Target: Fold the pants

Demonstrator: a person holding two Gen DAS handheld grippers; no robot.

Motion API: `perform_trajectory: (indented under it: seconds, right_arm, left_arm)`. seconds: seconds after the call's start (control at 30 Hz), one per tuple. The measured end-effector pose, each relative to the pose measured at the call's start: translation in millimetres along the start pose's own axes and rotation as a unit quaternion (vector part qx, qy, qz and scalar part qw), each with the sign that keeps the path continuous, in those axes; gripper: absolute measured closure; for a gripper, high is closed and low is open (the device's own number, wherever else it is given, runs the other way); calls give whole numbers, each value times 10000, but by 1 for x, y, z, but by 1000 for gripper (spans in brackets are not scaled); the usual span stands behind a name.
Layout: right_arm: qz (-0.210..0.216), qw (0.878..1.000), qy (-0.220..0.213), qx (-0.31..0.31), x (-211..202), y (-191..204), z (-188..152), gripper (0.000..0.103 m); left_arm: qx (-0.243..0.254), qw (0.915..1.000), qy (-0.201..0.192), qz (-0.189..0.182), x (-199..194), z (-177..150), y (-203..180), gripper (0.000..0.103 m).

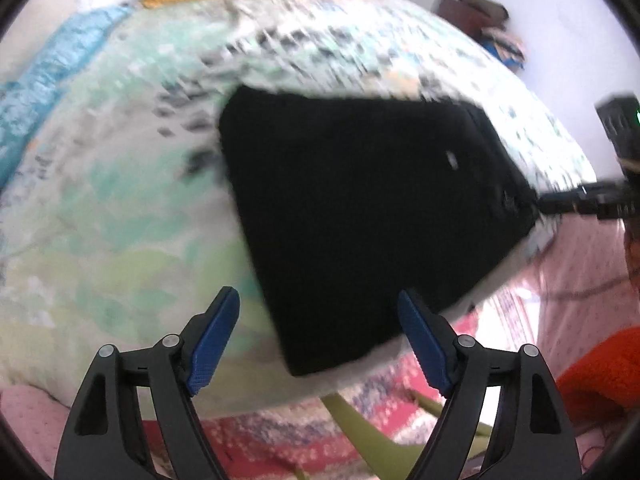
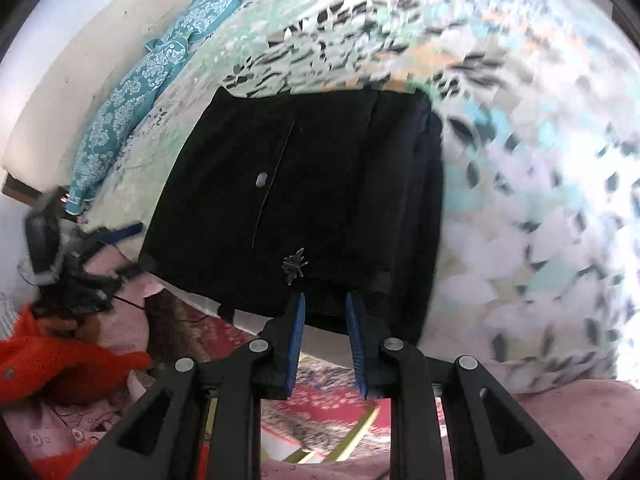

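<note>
Here, black pants [image 1: 360, 216] lie folded into a flat rectangle near the front edge of a bed covered by a pale green and white patterned bedsheet [image 1: 120, 208]. The left hand-held gripper [image 1: 320, 332] hovers just above the pants' near corner, its blue pads spread wide and holding nothing. The right hand-held gripper [image 2: 325, 316] sits at the pants' near edge, its pads parted narrowly; whether fabric lies between them is unclear. A teal cloth [image 2: 132, 92] lies at the far left.
</note>
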State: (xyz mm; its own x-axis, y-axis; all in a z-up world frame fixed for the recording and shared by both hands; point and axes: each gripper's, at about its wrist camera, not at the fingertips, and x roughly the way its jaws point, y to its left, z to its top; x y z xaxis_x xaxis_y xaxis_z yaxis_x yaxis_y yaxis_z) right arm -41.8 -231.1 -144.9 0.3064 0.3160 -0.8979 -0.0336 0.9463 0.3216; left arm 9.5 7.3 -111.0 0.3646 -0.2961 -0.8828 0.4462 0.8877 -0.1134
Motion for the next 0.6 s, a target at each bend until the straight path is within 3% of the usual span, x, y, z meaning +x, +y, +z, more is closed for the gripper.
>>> perform_trajectory:
  seconds: [0.03,0.07,0.1,0.23,0.6]
  right_arm:
    - [-81,9999,-70,12,-4,0,0,50]
    - [-138,9998,-143,40,-8,0,-1,24]
    - [-183,9994,-286,98,-12,-2,-1,12]
    - [-1,9986,-422,306,-12,1,1,12]
    - [43,9981,-485,389,4,7,2,12]
  left_arm:
    - [-129,9998,-101,118,-6,4,5,14]
    - [-202,9995,-136,218,-7,7,8,13]
    - [-256,9989,-149,368,-9,9,11,13]
    - [-263,9958,-81,875,-6,13,15,13]
    - [-254,9930,33,1157,-2,13,23,13]
